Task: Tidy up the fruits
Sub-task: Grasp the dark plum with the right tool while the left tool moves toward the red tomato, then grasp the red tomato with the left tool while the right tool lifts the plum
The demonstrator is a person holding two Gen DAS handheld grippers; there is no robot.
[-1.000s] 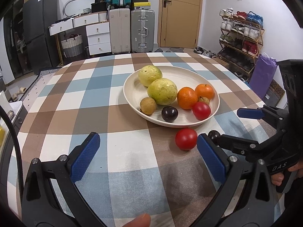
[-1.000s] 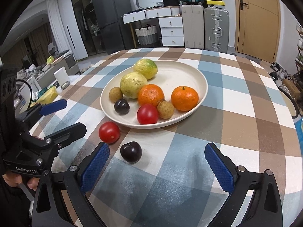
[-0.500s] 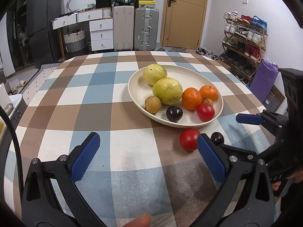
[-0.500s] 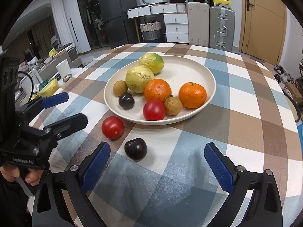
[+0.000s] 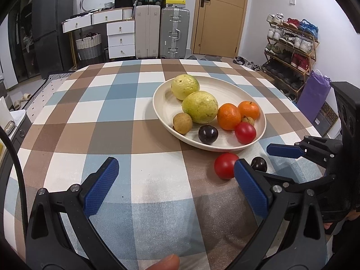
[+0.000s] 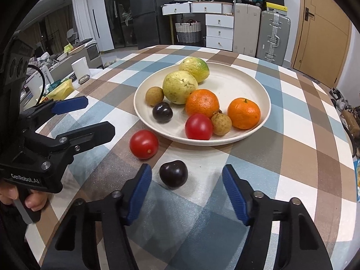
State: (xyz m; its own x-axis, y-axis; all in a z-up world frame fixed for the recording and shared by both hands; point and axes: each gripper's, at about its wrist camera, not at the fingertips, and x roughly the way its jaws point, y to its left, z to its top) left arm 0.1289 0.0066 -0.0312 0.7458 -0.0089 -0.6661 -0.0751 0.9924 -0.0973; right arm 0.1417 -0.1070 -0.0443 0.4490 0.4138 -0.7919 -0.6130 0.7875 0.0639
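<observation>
A cream plate [image 6: 247,83] holds two guavas, two oranges, two longans, a tomato and a dark plum. On the checked cloth in front of it lie a loose red tomato [image 6: 144,144] and a loose dark plum [image 6: 173,174]. My right gripper [image 6: 186,180] is open, its blue pads on either side of the loose plum, not touching it. My left gripper [image 5: 175,177] is open and empty, low over the cloth; the loose tomato [image 5: 225,165] sits by its right pad and the plum [image 5: 259,163] just beyond.
The round table's edge runs close on the right [image 6: 351,148]. A white cup [image 6: 80,69] and yellow items sit off the table's left. Suitcases, drawers, a door and a shoe rack [image 5: 290,45] stand beyond the table.
My right gripper has moved in on the loose plum and its jaws have narrowed around it. The left gripper has drifted left and back; the plate sits farther right in its view.
</observation>
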